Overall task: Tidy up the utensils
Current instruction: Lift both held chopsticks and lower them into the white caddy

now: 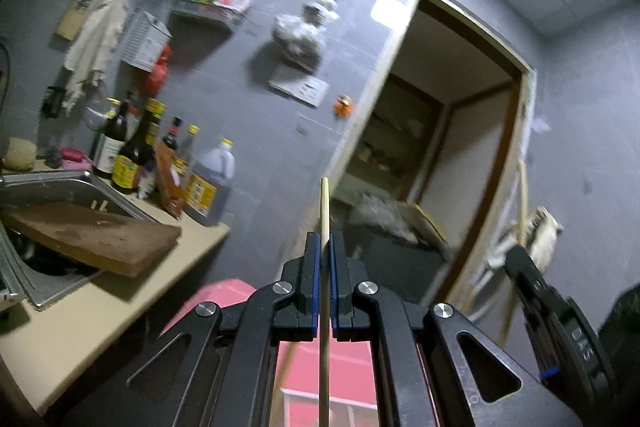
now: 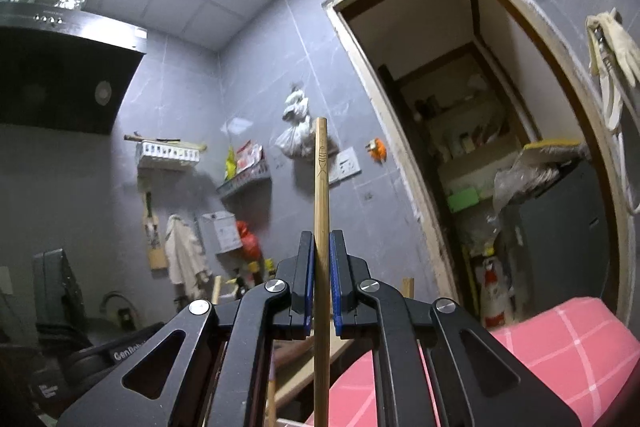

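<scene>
My left gripper (image 1: 325, 247) fills the bottom of its view, its two blue-lined fingers pressed onto a thin pale chopstick (image 1: 324, 211) that runs straight up between them and pokes out past the tips. Beneath it shows a pink checked cloth (image 1: 224, 291). To the left, the beige counter (image 1: 80, 327) carries a steel sink (image 1: 60, 187) with a brown wooden cutting board (image 1: 96, 239) lying tilted across its corner, and a cluster of sauce bottles (image 1: 160, 155) stands against the grey tiled wall. My right gripper (image 1: 524, 291) shows at the right edge of this view, too blurred to read.

In the right wrist view, my right gripper (image 2: 320, 251) is pinching a thicker brown chopstick (image 2: 321, 187), upright between the blue pads, with a small fish mark etched near its top end. The pink cloth (image 2: 540, 347) lies at lower right. Behind stand a black range hood (image 2: 68, 67) at upper left and an open doorway (image 2: 480, 107) with shelves inside.
</scene>
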Available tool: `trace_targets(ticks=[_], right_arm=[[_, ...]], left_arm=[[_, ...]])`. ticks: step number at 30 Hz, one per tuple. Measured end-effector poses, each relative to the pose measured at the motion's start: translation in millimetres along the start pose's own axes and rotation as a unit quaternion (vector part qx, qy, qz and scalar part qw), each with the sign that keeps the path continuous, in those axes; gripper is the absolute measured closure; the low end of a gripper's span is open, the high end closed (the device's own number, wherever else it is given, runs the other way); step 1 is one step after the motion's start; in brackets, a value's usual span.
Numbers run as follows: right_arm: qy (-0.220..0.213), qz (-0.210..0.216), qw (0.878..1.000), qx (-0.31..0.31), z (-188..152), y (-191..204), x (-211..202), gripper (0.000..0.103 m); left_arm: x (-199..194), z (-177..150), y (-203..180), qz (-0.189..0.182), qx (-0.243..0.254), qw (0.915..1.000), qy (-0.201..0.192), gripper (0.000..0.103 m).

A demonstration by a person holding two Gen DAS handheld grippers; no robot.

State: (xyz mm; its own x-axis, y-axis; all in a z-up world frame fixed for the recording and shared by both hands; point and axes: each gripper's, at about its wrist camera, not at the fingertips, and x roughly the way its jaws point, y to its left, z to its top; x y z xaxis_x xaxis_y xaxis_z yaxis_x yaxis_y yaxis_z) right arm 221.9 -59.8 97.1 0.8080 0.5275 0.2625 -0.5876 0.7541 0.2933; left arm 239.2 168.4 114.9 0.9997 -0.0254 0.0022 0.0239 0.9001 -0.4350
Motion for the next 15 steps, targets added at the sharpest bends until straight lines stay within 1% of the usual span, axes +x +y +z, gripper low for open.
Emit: trace_targets(ticks=[3, 7, 15], right_arm=[[-0.011, -0.009, 1.0, -0.006, -6.8, -1.9, -0.1, 0.098], [-0.015, -0.022, 1.0, -0.001, -14.6, -7.3, 2.1, 0.098], [-0.022, -0.047, 0.999, -0.008, -23.5, -12.2, 4.3, 0.098]], left_arm=[[0.6, 1.7, 10.2, 0.014, 0.002, 0.9996, -0.025, 0.101], [2.3, -2.7, 19.3, 0.03, 0.002, 0.9985, -0.046, 0.101], [1.6, -17.8, 17.2, 0.044, 0.002, 0.9968, -0.067, 0.101]])
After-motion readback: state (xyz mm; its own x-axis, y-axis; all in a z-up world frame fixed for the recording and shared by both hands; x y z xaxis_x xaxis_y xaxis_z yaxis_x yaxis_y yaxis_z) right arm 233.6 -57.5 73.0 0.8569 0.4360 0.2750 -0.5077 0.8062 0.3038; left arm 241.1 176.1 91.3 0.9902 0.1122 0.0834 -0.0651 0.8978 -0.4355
